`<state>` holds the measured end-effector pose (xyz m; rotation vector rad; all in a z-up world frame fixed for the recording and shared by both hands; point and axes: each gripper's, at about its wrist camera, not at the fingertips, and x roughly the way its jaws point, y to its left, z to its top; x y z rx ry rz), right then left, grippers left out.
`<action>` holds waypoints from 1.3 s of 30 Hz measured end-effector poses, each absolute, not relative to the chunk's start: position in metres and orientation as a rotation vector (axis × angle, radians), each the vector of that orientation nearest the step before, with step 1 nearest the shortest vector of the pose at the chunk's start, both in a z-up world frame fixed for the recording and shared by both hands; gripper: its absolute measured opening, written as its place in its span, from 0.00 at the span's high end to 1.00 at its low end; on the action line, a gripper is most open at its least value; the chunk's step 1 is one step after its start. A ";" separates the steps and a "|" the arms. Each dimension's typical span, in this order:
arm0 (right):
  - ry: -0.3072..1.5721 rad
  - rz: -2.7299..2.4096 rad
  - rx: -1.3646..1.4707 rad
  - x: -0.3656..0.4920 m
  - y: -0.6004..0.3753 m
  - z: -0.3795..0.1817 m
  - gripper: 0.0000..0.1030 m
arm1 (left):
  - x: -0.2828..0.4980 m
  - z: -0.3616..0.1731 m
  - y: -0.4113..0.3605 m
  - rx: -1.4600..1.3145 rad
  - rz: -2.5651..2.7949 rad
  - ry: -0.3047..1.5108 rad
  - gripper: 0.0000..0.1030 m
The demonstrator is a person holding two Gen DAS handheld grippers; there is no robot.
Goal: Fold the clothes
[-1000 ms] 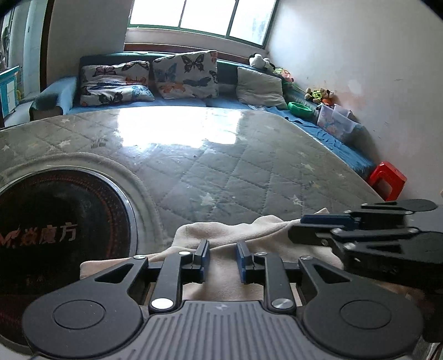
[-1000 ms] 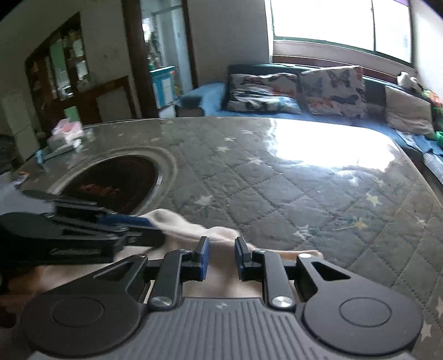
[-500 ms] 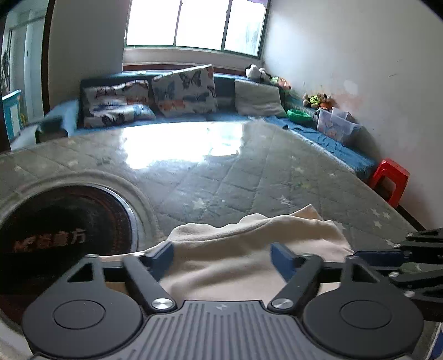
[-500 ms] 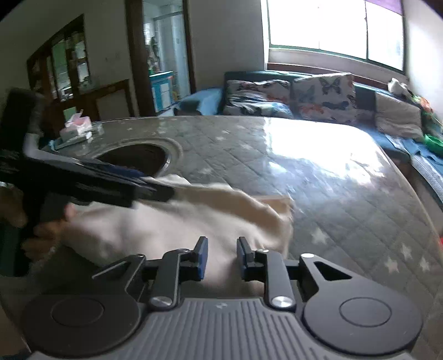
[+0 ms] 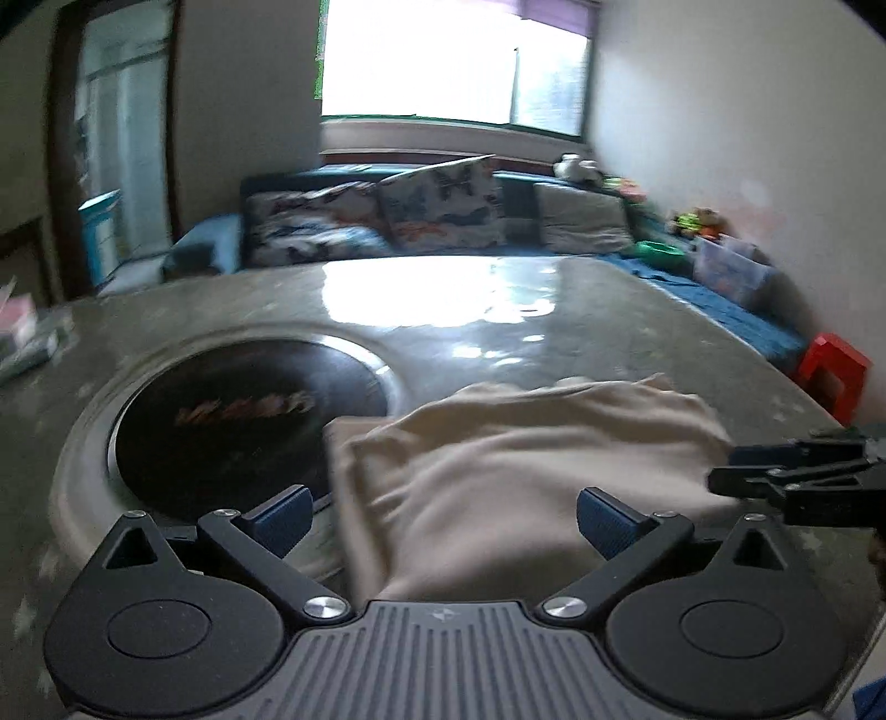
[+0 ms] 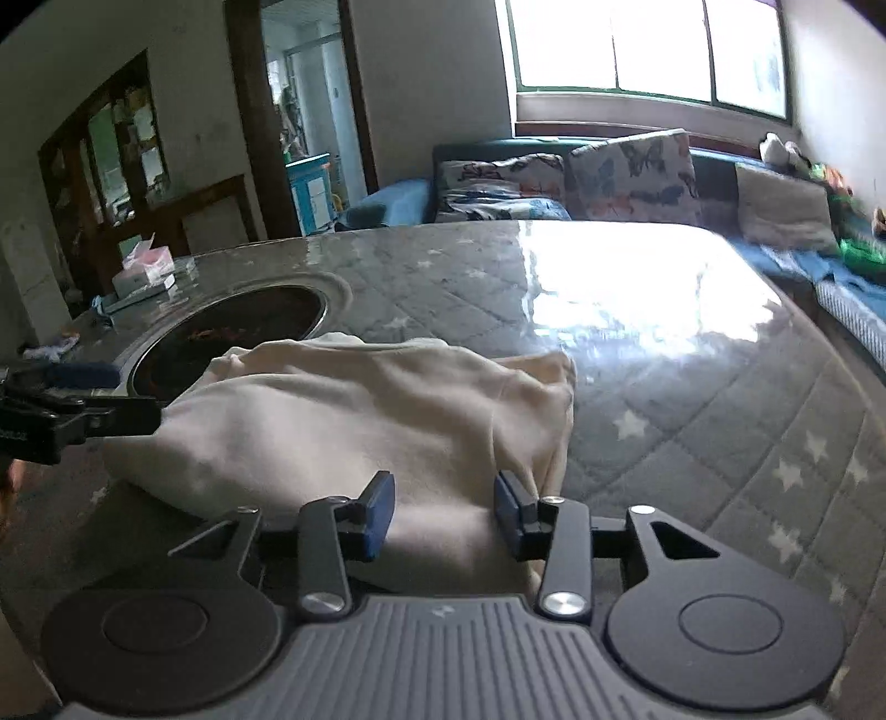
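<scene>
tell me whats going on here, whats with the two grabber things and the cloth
A person is folding a cream garment on a quilted table cover, with a handheld gripper in each hand. Both the left gripper and the right gripper are open, so neither grips the fabric. The garment lies bunched in a loose fold beside the round dark inset in the table.

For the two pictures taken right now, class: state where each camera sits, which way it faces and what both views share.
Left wrist: sits on the left gripper, facing the sofa over the cream garment; its spread fingers show, with the right gripper at right.
Right wrist: sits on the right gripper, facing the window; open fingers, left gripper at left.
Shared: garment, round black inset, quilted table cover.
</scene>
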<state>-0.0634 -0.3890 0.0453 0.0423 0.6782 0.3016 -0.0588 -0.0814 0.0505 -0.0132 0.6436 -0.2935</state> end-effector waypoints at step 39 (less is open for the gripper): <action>0.655 0.363 -0.123 -0.026 -0.334 0.056 0.25 | -0.026 0.043 -0.077 -0.004 -0.156 0.716 0.00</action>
